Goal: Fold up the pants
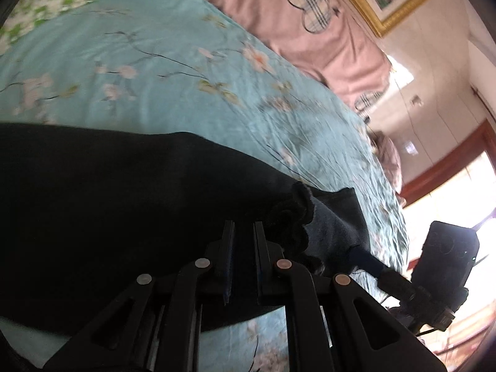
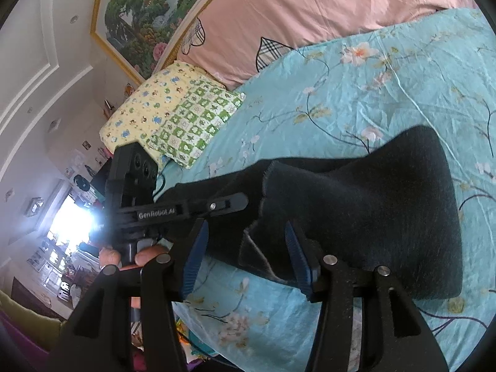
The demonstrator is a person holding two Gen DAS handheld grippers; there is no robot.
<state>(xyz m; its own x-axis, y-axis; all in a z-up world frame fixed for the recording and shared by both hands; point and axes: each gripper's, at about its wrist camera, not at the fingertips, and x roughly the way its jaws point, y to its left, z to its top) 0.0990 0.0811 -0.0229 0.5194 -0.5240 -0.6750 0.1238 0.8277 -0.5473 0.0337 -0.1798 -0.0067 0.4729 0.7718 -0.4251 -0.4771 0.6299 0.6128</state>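
Dark, nearly black pants [image 1: 108, 204] lie folded on a teal floral bedspread [image 1: 155, 71]. They also show in the right wrist view [image 2: 372, 210]. My left gripper [image 1: 243, 232] hovers over the pants near their ruffled edge [image 1: 297, 214], its fingers narrowly apart with nothing clearly between them. My right gripper [image 2: 248, 254] is open, its blue-padded fingers [image 2: 195, 257] straddling a corner of the pants where a grey lining shows. The left gripper's body [image 2: 186, 210] lies just left of it.
Pink pillows with plaid hearts [image 2: 310, 15] line the head of the bed. A yellow and green patterned cushion [image 2: 173, 117] lies at the bed's left side. A framed landscape painting [image 2: 148, 15] hangs on the wall. The bed edge drops toward a cluttered floor [image 2: 62, 272].
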